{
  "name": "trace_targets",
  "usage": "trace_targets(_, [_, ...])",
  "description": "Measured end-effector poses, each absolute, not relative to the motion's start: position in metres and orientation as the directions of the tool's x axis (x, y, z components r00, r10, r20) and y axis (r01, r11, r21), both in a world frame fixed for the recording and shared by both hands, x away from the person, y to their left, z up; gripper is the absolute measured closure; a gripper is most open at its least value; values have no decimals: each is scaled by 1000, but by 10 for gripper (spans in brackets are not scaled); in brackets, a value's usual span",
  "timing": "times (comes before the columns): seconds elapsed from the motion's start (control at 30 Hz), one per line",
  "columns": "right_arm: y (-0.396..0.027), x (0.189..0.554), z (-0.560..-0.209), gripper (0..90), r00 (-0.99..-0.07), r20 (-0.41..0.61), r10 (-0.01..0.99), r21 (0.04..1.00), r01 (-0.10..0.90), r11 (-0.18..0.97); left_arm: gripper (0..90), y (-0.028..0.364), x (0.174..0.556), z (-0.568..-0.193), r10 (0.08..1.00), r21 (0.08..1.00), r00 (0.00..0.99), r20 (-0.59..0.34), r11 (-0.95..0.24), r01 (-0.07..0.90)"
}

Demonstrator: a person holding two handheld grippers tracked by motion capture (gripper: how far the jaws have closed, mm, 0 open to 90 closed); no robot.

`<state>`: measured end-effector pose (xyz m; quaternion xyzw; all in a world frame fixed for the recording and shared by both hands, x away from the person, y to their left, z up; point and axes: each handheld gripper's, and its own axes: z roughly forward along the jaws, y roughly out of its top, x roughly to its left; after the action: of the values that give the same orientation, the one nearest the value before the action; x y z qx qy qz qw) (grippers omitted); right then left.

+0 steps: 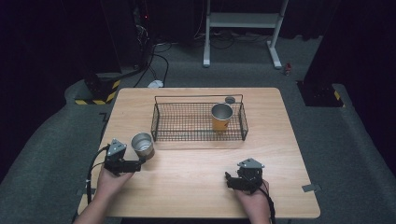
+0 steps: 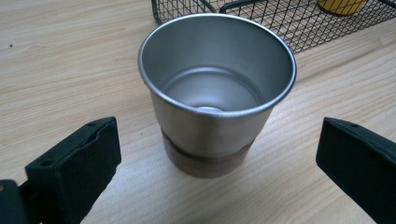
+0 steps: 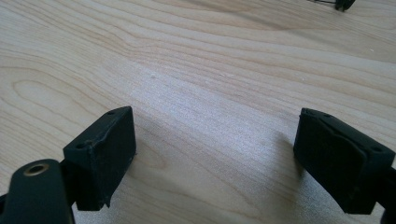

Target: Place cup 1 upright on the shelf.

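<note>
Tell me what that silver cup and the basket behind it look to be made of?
The cup looks like brushed steel: dull grey sheen, rolled rim, with a brownish band, perhaps wood, round its base. The basket seems to be dark-coated metal wire, judging by its thin open mesh.

black hand-held gripper each hand, grey three-cornered top plates, black trailing cables, screw-holed jaw pads.

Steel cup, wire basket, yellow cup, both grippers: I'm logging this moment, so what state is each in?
Bare steel cup with a brown base band: upright, empty, on the table, ungripped.
Black wire basket: upright on the table.
Yellow cup with a steel rim: upright inside the basket.
Left gripper: open, jaws either side of the steel cup.
Right gripper: open, holding nothing.
</note>
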<state>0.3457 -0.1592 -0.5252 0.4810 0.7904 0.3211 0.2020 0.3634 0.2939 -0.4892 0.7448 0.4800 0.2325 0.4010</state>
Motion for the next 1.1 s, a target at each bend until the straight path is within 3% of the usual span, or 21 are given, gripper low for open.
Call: trace_targets(1.1, [-159,346,-525,130,-458,-11,889,703,629,333,6,282,395,-503,897,857,436,-70,-170,487])
